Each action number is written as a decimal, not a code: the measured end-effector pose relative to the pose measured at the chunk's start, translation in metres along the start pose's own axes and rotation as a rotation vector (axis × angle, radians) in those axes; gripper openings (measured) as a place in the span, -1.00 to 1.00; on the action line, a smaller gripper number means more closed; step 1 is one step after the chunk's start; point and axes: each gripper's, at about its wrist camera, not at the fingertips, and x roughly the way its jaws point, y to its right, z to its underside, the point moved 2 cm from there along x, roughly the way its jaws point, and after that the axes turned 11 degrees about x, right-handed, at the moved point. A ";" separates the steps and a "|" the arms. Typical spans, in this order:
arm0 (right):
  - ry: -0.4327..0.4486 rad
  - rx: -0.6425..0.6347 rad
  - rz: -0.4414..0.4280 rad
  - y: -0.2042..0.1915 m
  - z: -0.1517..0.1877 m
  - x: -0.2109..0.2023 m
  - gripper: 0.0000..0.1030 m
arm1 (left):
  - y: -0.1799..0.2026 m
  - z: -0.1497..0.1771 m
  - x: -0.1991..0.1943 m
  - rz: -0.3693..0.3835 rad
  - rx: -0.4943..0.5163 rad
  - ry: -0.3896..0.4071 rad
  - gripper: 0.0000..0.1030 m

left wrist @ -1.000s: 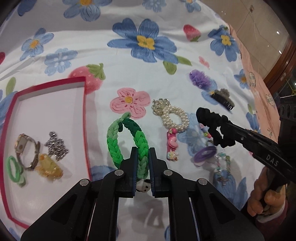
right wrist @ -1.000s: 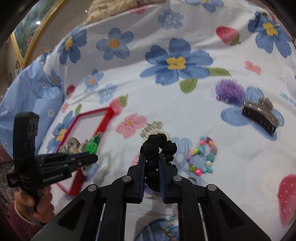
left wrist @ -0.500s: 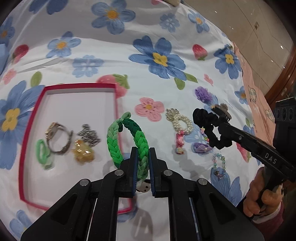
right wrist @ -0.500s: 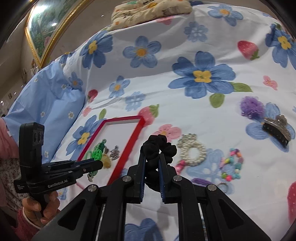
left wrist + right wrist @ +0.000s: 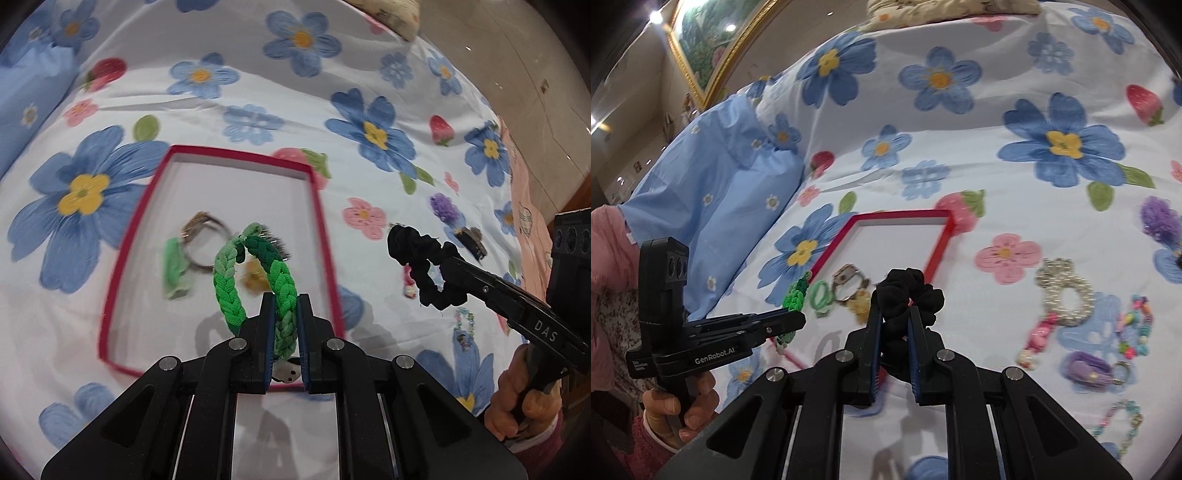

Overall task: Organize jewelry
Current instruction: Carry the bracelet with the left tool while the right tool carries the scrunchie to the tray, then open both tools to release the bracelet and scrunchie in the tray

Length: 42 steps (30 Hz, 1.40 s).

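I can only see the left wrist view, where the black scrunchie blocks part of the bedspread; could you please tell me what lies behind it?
Observer: A pearl bracelet lies on the bedspread, outside the red tray, to its right.
Operator: Thank you. Is anything next to it?
Observer: A colourful bead bracelet lies just to its right.
Operator: And how are the right tongs gripping?
Observer: The right tongs are shut on the black scrunchie, which bunches above the tips.

Braided green cloth bracelet [image 5: 258, 280], ruffled matt black fabric scrunchie [image 5: 908, 295], glossy pearl-bead ring [image 5: 1067, 295].
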 end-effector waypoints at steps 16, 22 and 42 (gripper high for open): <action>-0.101 -0.050 -0.040 -0.040 0.016 0.064 -0.76 | -0.051 0.022 0.016 -0.048 -0.090 -0.059 -0.82; -0.139 -0.069 -0.011 -0.042 0.021 0.095 -0.76 | -0.061 0.022 0.036 -0.058 -0.099 -0.093 -0.82; -0.238 -0.056 -0.008 -0.036 0.034 0.127 -0.64 | -0.064 0.023 0.049 -0.060 -0.079 -0.112 -0.74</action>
